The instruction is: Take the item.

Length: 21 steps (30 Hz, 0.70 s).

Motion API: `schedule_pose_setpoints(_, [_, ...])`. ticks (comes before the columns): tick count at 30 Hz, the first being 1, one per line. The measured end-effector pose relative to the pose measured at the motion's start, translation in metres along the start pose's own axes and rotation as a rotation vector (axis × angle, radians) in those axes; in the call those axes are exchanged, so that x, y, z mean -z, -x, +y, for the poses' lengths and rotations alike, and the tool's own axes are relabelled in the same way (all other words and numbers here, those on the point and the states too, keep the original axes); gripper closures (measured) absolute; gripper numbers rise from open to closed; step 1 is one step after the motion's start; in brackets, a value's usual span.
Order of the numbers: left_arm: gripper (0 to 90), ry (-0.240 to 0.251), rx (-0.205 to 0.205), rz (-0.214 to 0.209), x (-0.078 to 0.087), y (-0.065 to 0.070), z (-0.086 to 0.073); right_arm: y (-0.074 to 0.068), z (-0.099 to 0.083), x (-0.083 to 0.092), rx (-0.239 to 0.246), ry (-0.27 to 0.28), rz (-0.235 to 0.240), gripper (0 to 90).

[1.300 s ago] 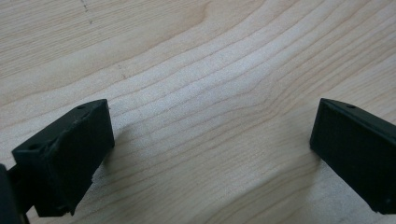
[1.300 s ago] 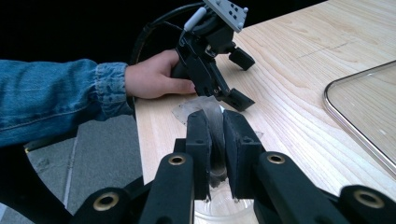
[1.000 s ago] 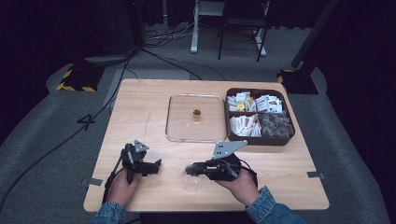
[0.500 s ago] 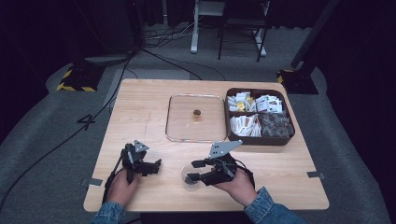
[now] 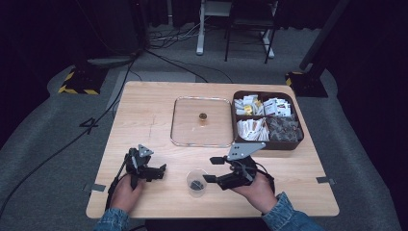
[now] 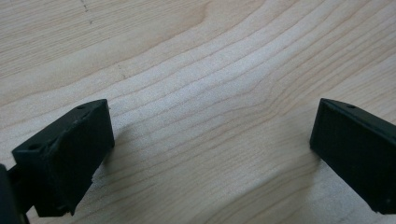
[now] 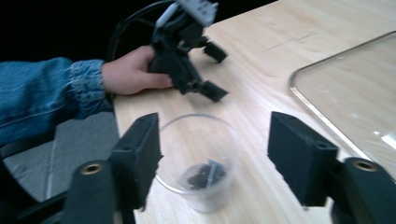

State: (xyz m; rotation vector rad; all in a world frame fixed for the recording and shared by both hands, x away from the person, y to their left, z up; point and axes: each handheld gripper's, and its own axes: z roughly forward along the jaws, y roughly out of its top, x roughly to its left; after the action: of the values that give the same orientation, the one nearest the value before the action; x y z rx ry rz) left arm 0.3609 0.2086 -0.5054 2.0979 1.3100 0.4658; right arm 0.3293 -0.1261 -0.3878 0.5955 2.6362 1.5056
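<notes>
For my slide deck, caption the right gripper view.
Right gripper, black jaws just opened, hovers around a clear plastic cup holding a dark object on the light wooden table.

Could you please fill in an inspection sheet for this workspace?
Surface: wooden table, bare where the left hand-held gripper hovers.
Job's things: clear cup near the front edge, upright, with a small dark item at its bottom.
Clutter: glass tray with a small brass-coloured piece on it; brown box of packets beside it.
Grippers: left open, nothing between its jaws; right hand-held gripper has just been opening, jaws either side of the cup, pads not pressing it.
Cables: one trails from the left hand-held gripper; others on the floor behind the table.
Surroundings: grey floor, dark room, stand bases with yellow-black tape.
</notes>
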Motion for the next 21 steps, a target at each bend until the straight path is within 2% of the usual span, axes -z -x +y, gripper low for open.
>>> schedule_pose_setpoints(3, [0.0,-0.002,-0.006,0.001,0.0,0.0,0.0,0.005,-0.002,0.013,-0.022,0.022,-0.023,26.4])
schedule_pose_setpoints(6, [0.0,-0.002,-0.006,0.001,0.0,0.0,0.0,0.012,-0.005,0.024,-0.031,0.015,-0.047,22.8])
schedule_pose_setpoints(10, [0.0,-0.002,-0.006,0.001,0.0,0.0,0.0,0.022,-0.011,0.035,-0.068,0.006,-0.082,16.9])
schedule_pose_setpoints(17, [0.0,0.0,-0.005,0.002,0.0,0.0,0.0,0.031,-0.017,0.058,-0.05,0.004,-0.182,10.8])
schedule_pose_setpoints(21, [0.0,-0.001,-0.003,0.001,0.0,0.0,0.0,0.039,-0.023,0.072,-0.065,-0.02,-0.235,10.4])
